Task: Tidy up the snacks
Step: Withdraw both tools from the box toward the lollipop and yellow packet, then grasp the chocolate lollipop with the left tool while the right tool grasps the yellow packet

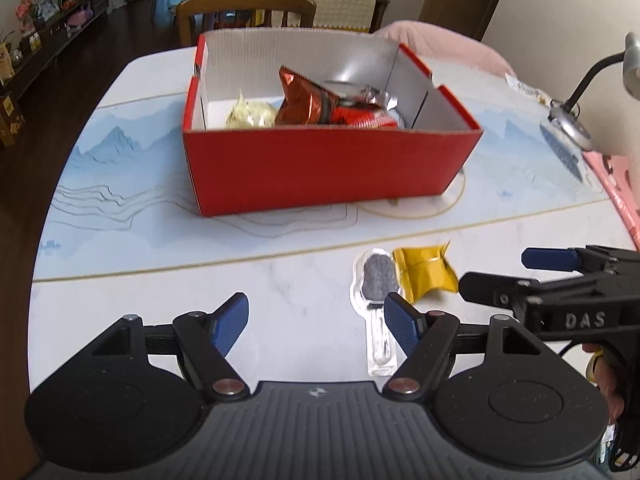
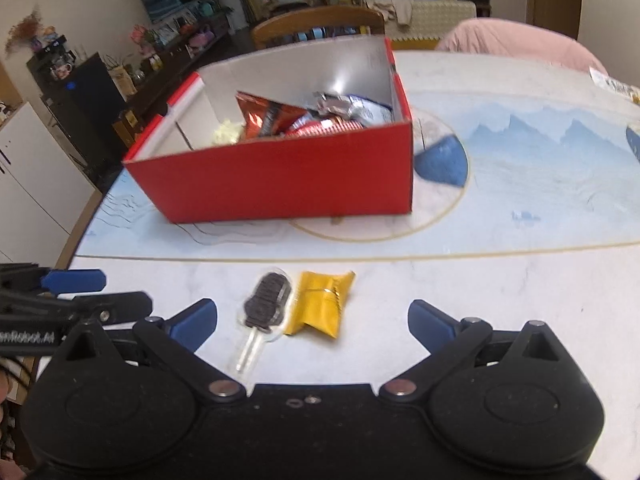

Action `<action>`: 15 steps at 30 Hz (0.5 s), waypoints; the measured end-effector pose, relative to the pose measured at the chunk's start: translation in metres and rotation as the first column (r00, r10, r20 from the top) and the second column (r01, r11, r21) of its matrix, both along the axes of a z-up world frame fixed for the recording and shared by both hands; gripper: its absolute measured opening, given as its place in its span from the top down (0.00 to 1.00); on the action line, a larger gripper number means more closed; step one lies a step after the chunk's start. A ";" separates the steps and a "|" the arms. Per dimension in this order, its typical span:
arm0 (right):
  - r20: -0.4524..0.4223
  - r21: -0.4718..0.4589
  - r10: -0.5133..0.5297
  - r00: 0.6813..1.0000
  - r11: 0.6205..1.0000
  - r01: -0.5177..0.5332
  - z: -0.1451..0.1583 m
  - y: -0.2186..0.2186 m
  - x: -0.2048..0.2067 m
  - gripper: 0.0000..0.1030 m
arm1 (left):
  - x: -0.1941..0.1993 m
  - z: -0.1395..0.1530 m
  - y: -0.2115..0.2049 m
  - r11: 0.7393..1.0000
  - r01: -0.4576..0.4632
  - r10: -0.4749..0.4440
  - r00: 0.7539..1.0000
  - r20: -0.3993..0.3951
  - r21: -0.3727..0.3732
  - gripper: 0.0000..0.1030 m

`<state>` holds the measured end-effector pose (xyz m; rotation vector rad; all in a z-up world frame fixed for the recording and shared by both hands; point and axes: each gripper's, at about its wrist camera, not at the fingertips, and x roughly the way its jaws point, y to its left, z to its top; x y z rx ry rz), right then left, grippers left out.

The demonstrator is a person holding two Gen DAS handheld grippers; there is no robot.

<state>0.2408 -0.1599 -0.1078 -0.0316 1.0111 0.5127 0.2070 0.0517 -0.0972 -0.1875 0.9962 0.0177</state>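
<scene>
White table (image 2: pixel 500 300), red box (image 2: pixel 280 176) behind lollipop (image 2: pixel 267 300), gold packet (image 2: pixel 322 304), both tools wide.

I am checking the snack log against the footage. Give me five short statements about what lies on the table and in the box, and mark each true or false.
1. The red box already holds a red foil bag. True.
2. The yellow packet lies inside the box. False: it lies on the table, in front of the box.
3. The clear-wrapped dark lollipop lies right beside the yellow packet. True.
4. The right tool is shut on the lollipop. False: its jaws are wide apart and hold nothing.
5. The left tool holds the yellow packet. False: it is open and empty; the packet lies ahead of it, to its right.
</scene>
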 end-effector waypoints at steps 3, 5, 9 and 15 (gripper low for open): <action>-0.024 -0.016 0.001 1.000 1.000 -0.001 -0.011 0.000 0.005 0.06 | 0.001 -0.007 -0.002 1.000 -0.004 0.004 1.000 -0.017 0.002 0.28; -0.041 -0.023 0.007 0.999 1.000 -0.008 -0.019 0.002 0.008 0.07 | 0.002 -0.011 -0.004 1.000 -0.007 0.007 1.000 -0.023 0.008 0.28; -0.070 -0.024 0.009 0.997 1.000 -0.011 -0.029 0.007 0.017 0.16 | 0.005 -0.017 -0.008 0.999 -0.009 0.010 0.999 -0.031 0.039 0.28; -0.100 -0.028 0.037 0.994 0.999 -0.040 -0.039 0.019 0.026 0.24 | 0.010 -0.023 -0.016 0.999 0.022 -0.020 0.999 -0.045 0.043 0.28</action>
